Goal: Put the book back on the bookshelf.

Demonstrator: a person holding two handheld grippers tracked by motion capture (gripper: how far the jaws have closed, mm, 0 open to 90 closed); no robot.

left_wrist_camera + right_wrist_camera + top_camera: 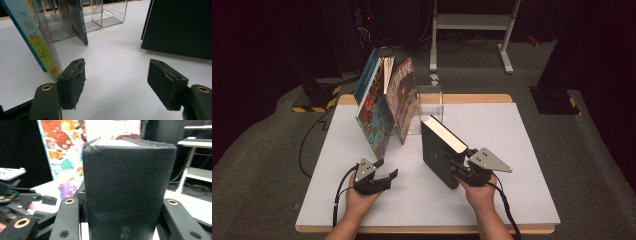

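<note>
On the white table (pixel 512 150) the right tool (pixel 460 169) clamps the black book's (pixel 439 150) spine, apparently to stand it upright; the left tool (pixel 384 170) rests spread, empty.

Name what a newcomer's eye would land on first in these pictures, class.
A thick black hardcover book stands upright on the white table, clamped at its spine by the right gripper. Behind it, colourful picture books lean against a clear acrylic stand. The left gripper rests open at front left.

High view overhead, facing forward; tongs views close, sharing black book (pixel 439 150).
</note>
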